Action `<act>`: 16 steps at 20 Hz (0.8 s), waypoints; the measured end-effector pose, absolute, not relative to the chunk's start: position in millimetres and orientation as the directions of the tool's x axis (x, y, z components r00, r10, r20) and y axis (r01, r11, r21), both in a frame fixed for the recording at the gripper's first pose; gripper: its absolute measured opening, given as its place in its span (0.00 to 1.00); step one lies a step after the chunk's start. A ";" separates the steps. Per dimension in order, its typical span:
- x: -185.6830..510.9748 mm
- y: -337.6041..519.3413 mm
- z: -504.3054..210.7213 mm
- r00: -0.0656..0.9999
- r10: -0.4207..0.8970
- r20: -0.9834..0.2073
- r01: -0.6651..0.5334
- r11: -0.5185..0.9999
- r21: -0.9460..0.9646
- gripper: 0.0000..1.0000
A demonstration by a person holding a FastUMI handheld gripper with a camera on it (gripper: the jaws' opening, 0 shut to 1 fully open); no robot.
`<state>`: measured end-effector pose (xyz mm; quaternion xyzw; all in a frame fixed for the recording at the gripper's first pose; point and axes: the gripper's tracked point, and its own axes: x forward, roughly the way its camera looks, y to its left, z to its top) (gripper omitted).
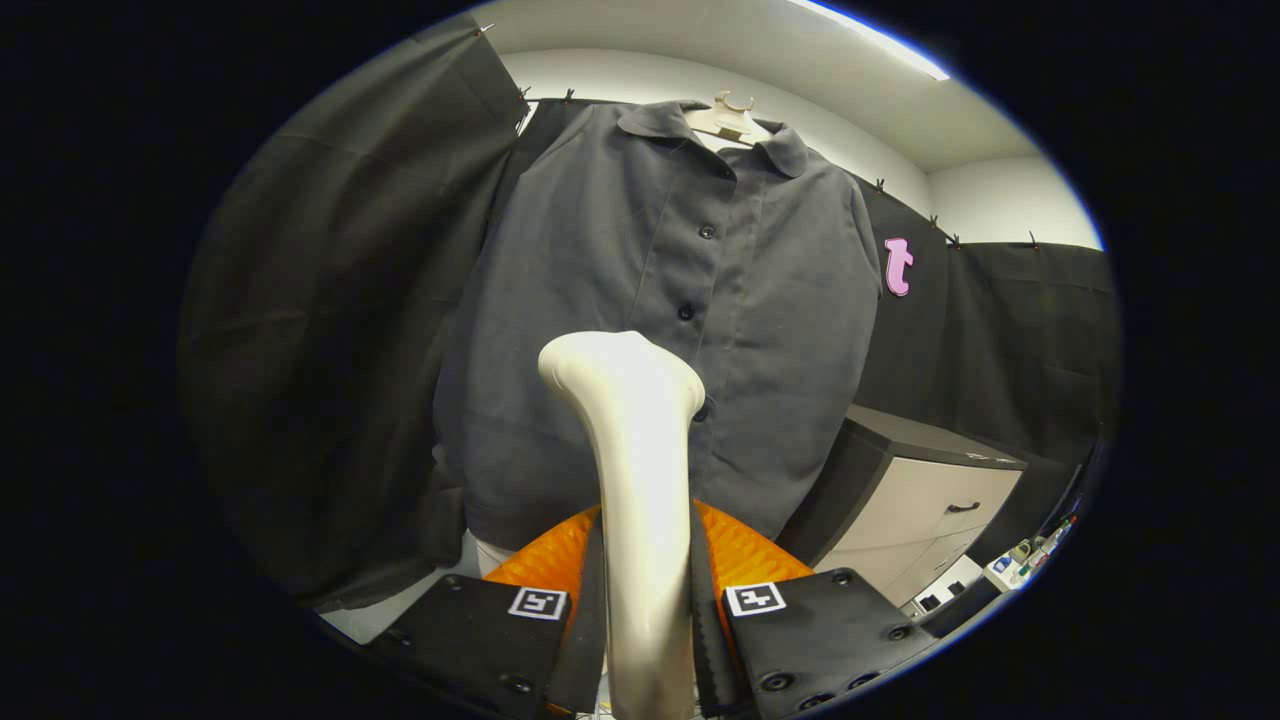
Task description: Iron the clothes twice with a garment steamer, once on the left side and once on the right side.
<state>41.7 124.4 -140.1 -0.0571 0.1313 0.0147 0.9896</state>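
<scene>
- Gripper view: the white garment steamer (pixel 640 470) is held upright between the jaws (pixel 645 610), which are closed tight on its handle from both sides.
- A dark grey shirt (pixel 660 330) is hung on a pale hanger (pixel 730 118) against the black wall, just beyond the steamer's head.
- The steamer's head is seen near the shirt's lower buttons.
- A cabinet with drawers (pixel 920 500) is seen beside the shirt.

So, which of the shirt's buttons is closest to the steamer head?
The lowest button, partly hidden behind the steamer head on its right edge. The other two buttons sit higher up the shirt. The gripper is shut on the steamer.
</scene>
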 end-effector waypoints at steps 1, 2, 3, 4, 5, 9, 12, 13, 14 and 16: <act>37.6 122.4 -132.2 0.969 0.012 -0.249 -0.040 0.993 -0.109 0.44; 34.8 120.4 -125.6 0.972 0.009 -0.236 -0.035 0.994 -0.108 0.44; 32.8 118.2 -116.6 0.975 0.005 -0.221 -0.030 0.993 -0.111 0.44; 31.8 116.1 -108.1 0.978 0.001 -0.207 -0.024 0.993 -0.112 0.44; 30.1 114.2 -101.0 0.981 -0.001 -0.194 -0.021 0.994 -0.110 0.44; 23.3 101.5 -78.3 0.988 -0.023 -0.151 0.006 0.994 -0.111 0.44; 18.5 89.4 -60.5 0.992 -0.046 -0.120 0.034 0.994 -0.104 0.44; 17.3 85.2 -53.6 0.993 -0.053 -0.107 0.042 0.994 -0.100 0.44; 15.5 81.3 -46.2 0.994 -0.058 -0.094 0.049 0.994 -0.095 0.44; 13.6 73.7 -33.3 0.995 -0.064 -0.073 0.058 0.994 -0.092 0.44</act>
